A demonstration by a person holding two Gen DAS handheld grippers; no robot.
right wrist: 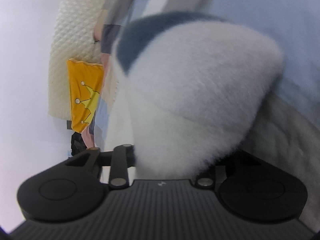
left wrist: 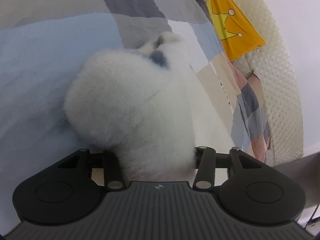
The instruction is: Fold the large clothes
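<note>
A fluffy white fleece garment [left wrist: 130,100] with a blue-grey patch [left wrist: 159,57] lies bunched on the bed and fills the middle of the left wrist view. My left gripper [left wrist: 158,158] is shut on a thick fold of it; the pile hides both fingertips. In the right wrist view the same white fleece garment [right wrist: 200,92] bulges up close to the camera, with its blue-grey patch [right wrist: 138,40] at the top. My right gripper [right wrist: 170,160] is shut on another bunch of it, its fingertips buried in the fleece. This view is slightly blurred.
A patchwork bedspread [left wrist: 40,70] of pale blue, grey, beige and pink lies under the garment. An orange cushion with a yellow crown print [left wrist: 234,26] [right wrist: 84,92] leans against a cream quilted headboard [left wrist: 280,80] [right wrist: 68,46]. Behind it is a white wall.
</note>
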